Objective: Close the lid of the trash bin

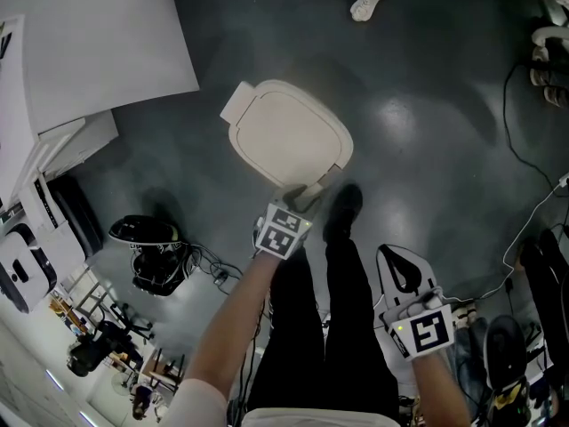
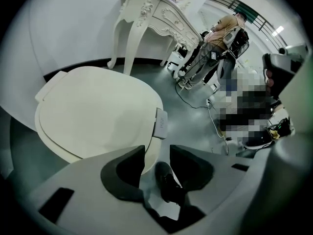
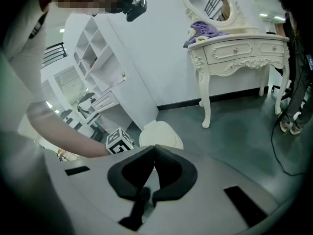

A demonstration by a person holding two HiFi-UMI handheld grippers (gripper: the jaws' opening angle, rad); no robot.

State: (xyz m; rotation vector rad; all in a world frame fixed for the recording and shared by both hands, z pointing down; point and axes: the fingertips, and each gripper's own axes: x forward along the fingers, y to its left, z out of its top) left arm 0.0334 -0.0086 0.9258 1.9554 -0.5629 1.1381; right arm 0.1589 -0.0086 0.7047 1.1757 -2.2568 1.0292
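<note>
Left gripper (image 2: 156, 163) open at front edge of flat, rounded cream lid (image 1: 289, 136); right gripper (image 3: 152, 173) closed.

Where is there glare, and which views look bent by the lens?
Head view: pale glare patches on the floor right of the trash bin lid. Left gripper view: strong fisheye, dark corners, a mosaic patch at right. Right gripper view: same fisheye, the white table bows; mosaic top left.

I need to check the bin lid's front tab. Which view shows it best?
The left gripper view: the tab sits close and unblocked on the lid's edge. The head view shows the whole lid from above, the tab small by the left gripper. The right gripper view shows a small, distant lid, tab not visible.
</note>
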